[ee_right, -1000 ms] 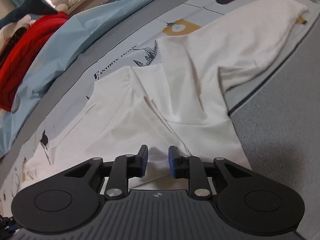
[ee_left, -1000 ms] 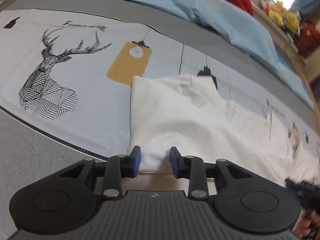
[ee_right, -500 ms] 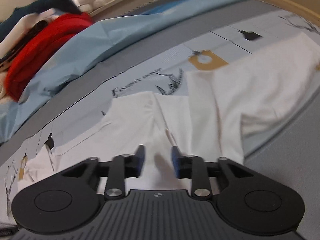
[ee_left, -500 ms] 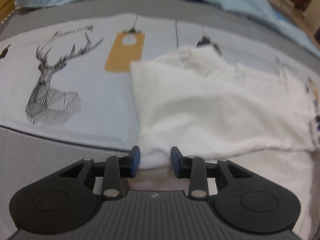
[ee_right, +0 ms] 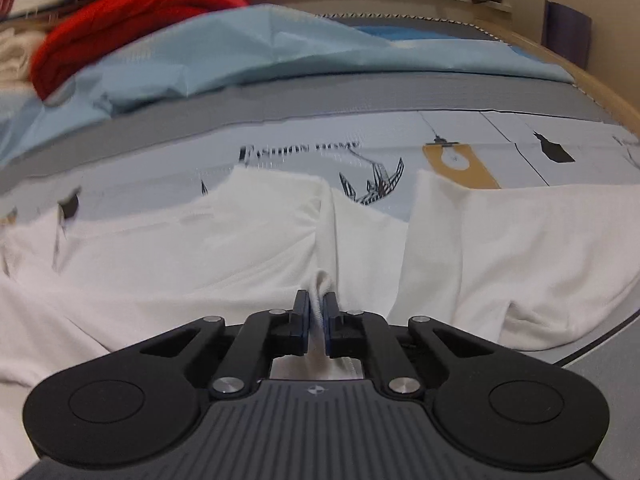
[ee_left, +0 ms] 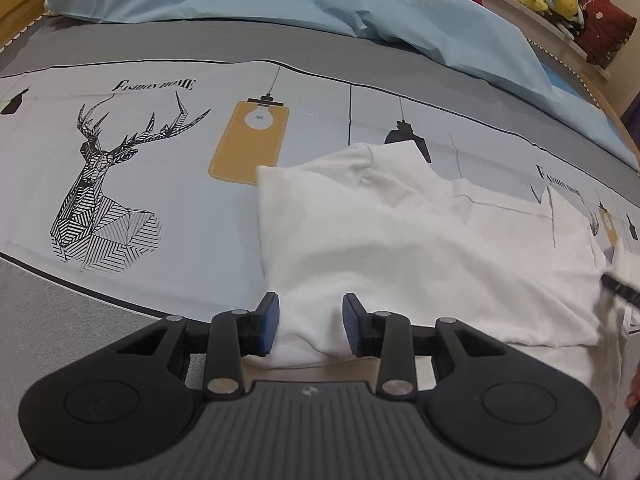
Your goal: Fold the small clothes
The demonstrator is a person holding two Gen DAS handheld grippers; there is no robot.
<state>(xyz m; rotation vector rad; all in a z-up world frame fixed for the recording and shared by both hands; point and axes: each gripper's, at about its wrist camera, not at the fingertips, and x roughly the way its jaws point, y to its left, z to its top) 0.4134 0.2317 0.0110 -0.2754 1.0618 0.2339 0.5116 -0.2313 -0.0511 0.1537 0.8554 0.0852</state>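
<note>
Bedsheet [ee_left: 120, 184] print reads "FASHION HOME"; right tongs [ee_right: 316, 312] closing, pinching white garment [ee_right: 200, 256].

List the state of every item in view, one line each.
White garment: partly folded, rumpled, lying on the bed.
Left gripper: jaws apart, a bunch of the garment's edge between them.
Right gripper: closing, pinching a garment fold.
Blue sheet: crumpled, behind.
Red cloth: heaped.

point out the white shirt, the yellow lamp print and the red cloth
white shirt [ee_left: 400, 248], left wrist view, on its flat middle
yellow lamp print [ee_left: 250, 140], left wrist view, on the yellow panel under the bulb
red cloth [ee_right: 132, 24], right wrist view, on the top of the bundle
</note>
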